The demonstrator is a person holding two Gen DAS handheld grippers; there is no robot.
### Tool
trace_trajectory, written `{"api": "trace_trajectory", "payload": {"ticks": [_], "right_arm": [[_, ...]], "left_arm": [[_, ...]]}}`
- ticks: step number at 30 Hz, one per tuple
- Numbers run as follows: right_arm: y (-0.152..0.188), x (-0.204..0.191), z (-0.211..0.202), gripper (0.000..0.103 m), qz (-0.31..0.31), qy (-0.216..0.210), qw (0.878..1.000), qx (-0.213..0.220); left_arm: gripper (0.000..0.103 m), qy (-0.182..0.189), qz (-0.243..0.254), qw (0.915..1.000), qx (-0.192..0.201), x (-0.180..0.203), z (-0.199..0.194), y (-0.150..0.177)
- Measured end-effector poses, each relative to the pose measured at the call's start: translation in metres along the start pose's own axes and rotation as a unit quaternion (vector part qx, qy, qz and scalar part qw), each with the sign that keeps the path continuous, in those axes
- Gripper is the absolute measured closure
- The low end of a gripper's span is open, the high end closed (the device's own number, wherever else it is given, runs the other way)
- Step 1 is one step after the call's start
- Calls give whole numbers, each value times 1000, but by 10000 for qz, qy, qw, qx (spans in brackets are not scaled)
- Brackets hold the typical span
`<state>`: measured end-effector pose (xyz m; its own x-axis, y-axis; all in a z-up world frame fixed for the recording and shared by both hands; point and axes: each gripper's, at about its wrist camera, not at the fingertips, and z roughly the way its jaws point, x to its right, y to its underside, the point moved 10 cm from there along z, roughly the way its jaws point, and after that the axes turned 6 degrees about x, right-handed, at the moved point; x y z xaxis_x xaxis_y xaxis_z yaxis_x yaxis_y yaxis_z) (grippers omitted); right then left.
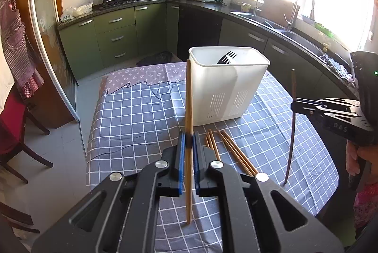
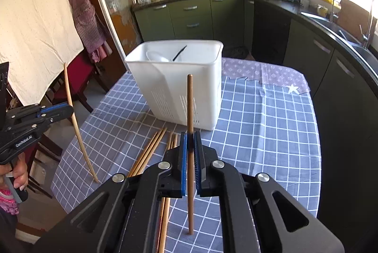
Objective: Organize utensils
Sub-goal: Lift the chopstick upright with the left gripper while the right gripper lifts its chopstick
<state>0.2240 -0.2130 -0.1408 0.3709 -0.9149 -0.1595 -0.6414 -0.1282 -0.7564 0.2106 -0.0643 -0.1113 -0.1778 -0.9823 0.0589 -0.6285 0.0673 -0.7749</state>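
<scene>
Claws: left gripper (image 1: 188,138) pinches one chopstick (image 1: 188,97); right gripper (image 2: 190,142) pinches another chopstick (image 2: 190,106).
Nearby: white bin (image 1: 226,85), loose chopsticks (image 1: 234,151) on checked cloth (image 1: 132,116).

Loose chopsticks (image 1: 232,153) lie on the table (image 1: 141,116) before the utensil holder (image 1: 226,85).

Both wrist fisheyes look forward-down along own fingers, close over checked table (image 1: 132,111), sharing white holder (image 2: 179,87) and kitchen counter (image 1: 132,2) behind.
</scene>
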Motion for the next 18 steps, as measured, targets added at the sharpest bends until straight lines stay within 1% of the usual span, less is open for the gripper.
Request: {"api": "trace_trajectory", "payload": {"ticks": [2, 7, 12, 18], "right_arm": [[-2, -1, -17, 97, -24, 17, 9998, 194], [2, 1, -44, 97, -92, 89, 9993, 349], [7, -2, -53, 97, -141, 38, 9992, 363], [10, -3, -54, 97, -125, 14, 9992, 378]], "left_arm": [[97, -24, 29, 9999, 102, 0, -4, -3], [97, -25, 46, 9996, 263, -1, -10, -9], [97, -34, 83, 9996, 257, -1, -10, -9], [97, -46, 95, 9996, 264, 0, -12, -9]]}}
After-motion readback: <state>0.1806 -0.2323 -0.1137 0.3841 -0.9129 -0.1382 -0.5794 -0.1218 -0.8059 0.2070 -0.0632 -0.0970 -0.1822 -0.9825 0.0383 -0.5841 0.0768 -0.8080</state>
